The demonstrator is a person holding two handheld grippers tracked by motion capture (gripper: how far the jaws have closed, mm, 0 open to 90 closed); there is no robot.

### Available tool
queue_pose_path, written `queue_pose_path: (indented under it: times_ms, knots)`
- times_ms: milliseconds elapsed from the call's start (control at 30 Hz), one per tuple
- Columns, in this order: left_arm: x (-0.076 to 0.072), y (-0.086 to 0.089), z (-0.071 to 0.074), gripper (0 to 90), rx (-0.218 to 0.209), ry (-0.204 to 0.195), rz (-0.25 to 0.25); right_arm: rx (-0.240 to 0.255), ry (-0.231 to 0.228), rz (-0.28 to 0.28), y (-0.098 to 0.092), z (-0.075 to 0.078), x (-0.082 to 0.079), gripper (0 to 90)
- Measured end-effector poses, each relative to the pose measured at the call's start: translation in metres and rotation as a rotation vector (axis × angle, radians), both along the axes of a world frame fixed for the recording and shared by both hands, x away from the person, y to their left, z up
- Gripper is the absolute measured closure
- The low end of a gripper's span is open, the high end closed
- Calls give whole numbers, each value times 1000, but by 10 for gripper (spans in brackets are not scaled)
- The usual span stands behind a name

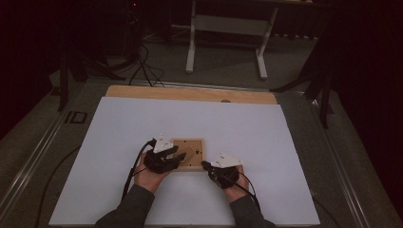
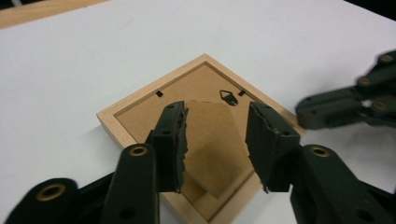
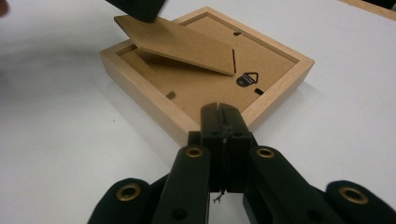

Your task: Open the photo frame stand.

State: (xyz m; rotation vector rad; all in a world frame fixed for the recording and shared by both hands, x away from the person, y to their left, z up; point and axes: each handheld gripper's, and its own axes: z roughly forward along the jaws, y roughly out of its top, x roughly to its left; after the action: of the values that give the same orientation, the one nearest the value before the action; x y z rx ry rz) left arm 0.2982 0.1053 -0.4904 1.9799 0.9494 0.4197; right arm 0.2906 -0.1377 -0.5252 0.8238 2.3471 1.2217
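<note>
A light wooden picture frame lies face down on the white table, its brown backing board up. The board's stand flap is tilted up at its free end. My left gripper straddles that flap, the pads against its side edges, and its dark tip shows at the raised end. My right gripper is shut with nothing between its jaws, its tip resting on the frame's near rim. From above, the left gripper sits over the frame's left side and the right gripper at its front right corner.
A metal hanger loop is fixed to the backing board. The white sheet covers a wooden tabletop and stretches wide on all sides. Cables trail from both grippers toward the front edge. A desk frame stands beyond the table.
</note>
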Motion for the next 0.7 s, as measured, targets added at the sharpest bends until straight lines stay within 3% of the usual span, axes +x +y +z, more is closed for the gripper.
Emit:
queue_pose_path:
  times_ms: [100,233,367,700]
  knots:
    - [-6,6,2,645,-6,-1,-19,0,0,-3,0,0,0,891]
    - [-12,14,0,753,-29,36,-33,1,0,-3,0,0,0,889]
    - [-17,21,-5,894,-15,62,-26,1,-2,-1,0,0,0,889]
    - [-20,21,-15,896,64,100,-12,-1,-2,-2,0,0,0,889]
